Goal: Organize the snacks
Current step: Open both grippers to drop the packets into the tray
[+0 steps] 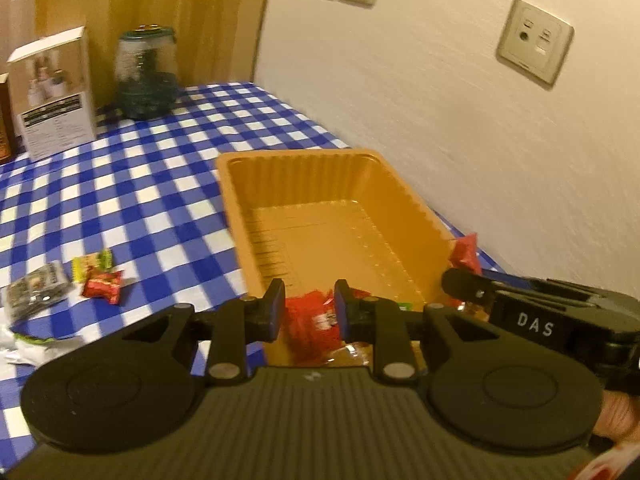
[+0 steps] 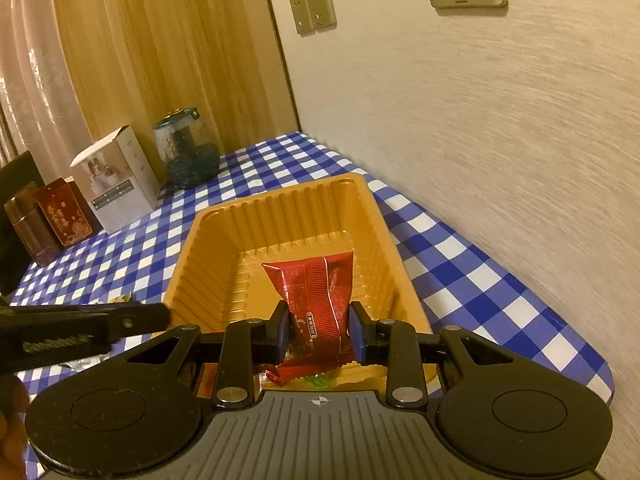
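Observation:
An orange plastic tray (image 1: 240, 184) stands on the blue checked tablecloth next to the wall; it also shows in the right wrist view (image 2: 188, 248). My right gripper (image 2: 319, 330) is shut on a red snack packet (image 2: 316, 284) and holds it over the tray's near end. In the left wrist view that packet (image 1: 466, 252) shows at the tray's right rim. My left gripper (image 1: 309, 312) hangs over the tray's near end with its jaws partly apart; red snack packets (image 1: 310, 330) lie in the tray below it. Loose snacks lie on the cloth to the left: a small red packet (image 1: 103, 285), a yellow-green one (image 1: 91, 265) and a dark one (image 1: 34, 289).
At the back of the table stand a white box (image 1: 54, 92), a glass jar (image 1: 146, 74) and brown tins (image 2: 48, 220). The wall (image 1: 480, 120) runs along the table's right edge. Crumpled white wrapping (image 1: 28, 344) lies at the near left.

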`<action>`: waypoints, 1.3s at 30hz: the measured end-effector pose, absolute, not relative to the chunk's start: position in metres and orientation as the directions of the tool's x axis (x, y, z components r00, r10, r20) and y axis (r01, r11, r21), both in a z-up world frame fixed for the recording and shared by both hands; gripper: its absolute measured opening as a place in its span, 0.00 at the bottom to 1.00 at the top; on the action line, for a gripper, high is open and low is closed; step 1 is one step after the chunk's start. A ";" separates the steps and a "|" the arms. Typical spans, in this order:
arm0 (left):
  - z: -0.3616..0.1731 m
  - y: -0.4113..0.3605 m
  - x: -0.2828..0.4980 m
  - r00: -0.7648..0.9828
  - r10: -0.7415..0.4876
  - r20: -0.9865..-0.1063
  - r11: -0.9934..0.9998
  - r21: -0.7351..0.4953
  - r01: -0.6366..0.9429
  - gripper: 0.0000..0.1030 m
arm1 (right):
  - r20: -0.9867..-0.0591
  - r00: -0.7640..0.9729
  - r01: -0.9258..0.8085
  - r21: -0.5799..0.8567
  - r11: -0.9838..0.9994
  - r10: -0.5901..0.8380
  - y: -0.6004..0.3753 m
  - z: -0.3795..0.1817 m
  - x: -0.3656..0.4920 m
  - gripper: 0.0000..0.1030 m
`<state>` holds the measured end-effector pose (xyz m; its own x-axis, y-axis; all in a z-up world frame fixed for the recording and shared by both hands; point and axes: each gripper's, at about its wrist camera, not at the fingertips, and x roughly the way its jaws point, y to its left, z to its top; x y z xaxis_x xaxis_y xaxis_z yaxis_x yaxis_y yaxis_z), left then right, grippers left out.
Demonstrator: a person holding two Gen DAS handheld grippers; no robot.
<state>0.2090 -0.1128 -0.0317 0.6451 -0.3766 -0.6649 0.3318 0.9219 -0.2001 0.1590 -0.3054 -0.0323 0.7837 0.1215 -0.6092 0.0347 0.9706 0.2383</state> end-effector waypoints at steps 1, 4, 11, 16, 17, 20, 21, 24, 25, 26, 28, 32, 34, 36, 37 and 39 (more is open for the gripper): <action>-0.031 -0.110 0.208 0.650 -0.370 -0.664 0.925 -0.196 0.326 0.22 | -0.608 0.784 0.032 0.239 0.971 0.124 -0.305 -0.032 0.159 0.30; -0.030 -0.103 0.205 0.655 -0.360 -0.665 0.930 -0.195 0.313 0.22 | -0.605 0.785 0.020 0.236 0.972 0.131 -0.301 -0.032 0.158 0.30; -0.034 -0.101 0.197 0.654 -0.355 -0.668 0.932 -0.196 0.306 0.23 | -0.608 0.781 -0.006 0.225 0.974 0.145 -0.294 -0.035 0.159 0.30; -0.034 -0.100 0.196 0.656 -0.356 -0.666 0.932 -0.196 0.306 0.23 | -0.605 0.782 -0.008 0.229 0.974 0.148 -0.294 -0.035 0.160 0.30; -0.034 -0.100 0.196 0.656 -0.356 -0.665 0.931 -0.197 0.306 0.23 | -0.604 0.783 -0.007 0.232 0.973 0.150 -0.294 -0.035 0.160 0.30; -0.034 -0.101 0.197 0.657 -0.356 -0.665 0.932 -0.195 0.307 0.23 | -0.596 0.788 -0.002 0.249 0.969 0.154 -0.296 -0.035 0.160 0.31; -0.034 -0.100 0.197 0.658 -0.355 -0.664 0.932 -0.194 0.306 0.23 | -0.590 0.791 0.001 0.262 0.965 0.159 -0.297 -0.035 0.160 0.31; -0.034 -0.100 0.197 0.657 -0.353 -0.666 0.933 -0.193 0.305 0.23 | -0.577 0.800 0.020 0.303 0.953 0.167 -0.303 -0.034 0.160 0.56; -0.035 -0.100 0.197 0.657 -0.352 -0.667 0.933 -0.192 0.305 0.24 | -0.569 0.805 0.025 0.317 0.948 0.168 -0.305 -0.033 0.159 0.62; -0.035 -0.100 0.197 0.656 -0.351 -0.669 0.933 -0.191 0.305 0.24 | -0.563 0.809 0.029 0.325 0.945 0.168 -0.306 -0.032 0.158 0.65; -0.036 -0.100 0.197 0.654 -0.349 -0.671 0.934 -0.190 0.303 0.24 | -0.559 0.812 0.025 0.321 0.947 0.168 -0.306 -0.030 0.158 0.65; -0.037 -0.099 0.195 0.654 -0.348 -0.672 0.934 -0.189 0.302 0.24 | -0.561 0.811 0.026 0.316 0.948 0.165 -0.306 -0.030 0.157 0.65; -0.037 -0.099 0.195 0.654 -0.346 -0.673 0.935 -0.189 0.300 0.24 | -0.564 0.810 0.027 0.310 0.950 0.161 -0.305 -0.030 0.157 0.65; -0.037 -0.098 0.194 0.654 -0.345 -0.673 0.935 -0.189 0.299 0.24 | -0.566 0.809 0.025 0.305 0.952 0.160 -0.305 -0.031 0.156 0.65; -0.037 -0.098 0.193 0.655 -0.345 -0.673 0.935 -0.189 0.299 0.24 | -0.566 0.809 0.023 0.302 0.953 0.159 -0.304 -0.031 0.155 0.65; -0.036 -0.098 0.193 0.655 -0.344 -0.673 0.936 -0.188 0.298 0.24 | -0.567 0.809 0.019 0.293 0.956 0.158 -0.303 -0.031 0.154 0.65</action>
<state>0.1927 -0.0979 -0.0362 0.6551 -0.3439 -0.6728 0.2980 0.9358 -0.1882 0.1540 -0.3028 -0.0308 0.8085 0.1577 -0.5670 0.0190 0.9559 0.2929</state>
